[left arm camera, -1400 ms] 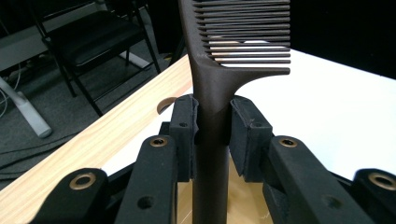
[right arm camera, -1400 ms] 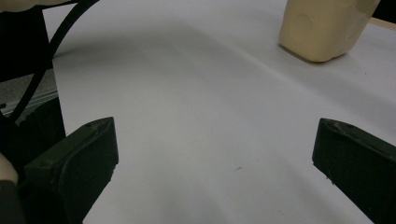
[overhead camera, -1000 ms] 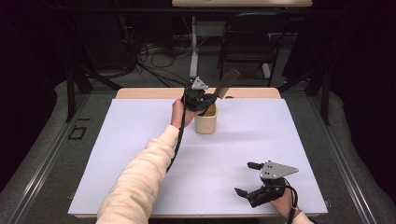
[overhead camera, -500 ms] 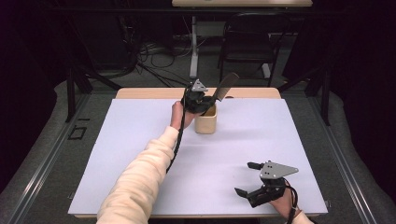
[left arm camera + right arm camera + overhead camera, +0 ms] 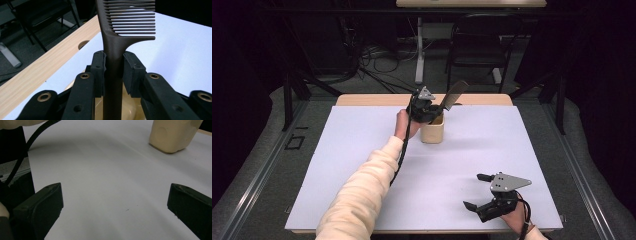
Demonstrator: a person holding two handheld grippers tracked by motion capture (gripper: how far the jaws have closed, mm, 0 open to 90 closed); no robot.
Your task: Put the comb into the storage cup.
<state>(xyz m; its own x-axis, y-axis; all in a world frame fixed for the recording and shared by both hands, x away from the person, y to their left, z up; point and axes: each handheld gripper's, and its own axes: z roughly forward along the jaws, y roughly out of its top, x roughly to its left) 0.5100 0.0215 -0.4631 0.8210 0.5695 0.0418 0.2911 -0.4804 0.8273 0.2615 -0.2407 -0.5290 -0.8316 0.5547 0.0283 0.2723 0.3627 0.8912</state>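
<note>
A dark brown comb point(image 5: 117, 42) stands with its handle clamped between the pads of my left gripper point(image 5: 113, 72), teeth end up. In the high view that comb point(image 5: 454, 94) leans up and to the right over a cream cup point(image 5: 432, 131) near the table's far edge, and the left gripper point(image 5: 428, 110) sits just above the cup's mouth. The cup's cream inside point(image 5: 130, 110) shows below the jaws. My right gripper point(image 5: 477, 192) rests open near the front right of the white sheet, nothing between its fingers point(image 5: 40, 207); the cup point(image 5: 172, 135) lies far ahead of it.
A white sheet point(image 5: 362, 150) covers most of the wooden table point(image 5: 372, 100), whose far strip has a round hole point(image 5: 83, 45). A cable point(image 5: 401, 155) trails along the left forearm. Chairs, stands and cables crowd the dark floor beyond the table.
</note>
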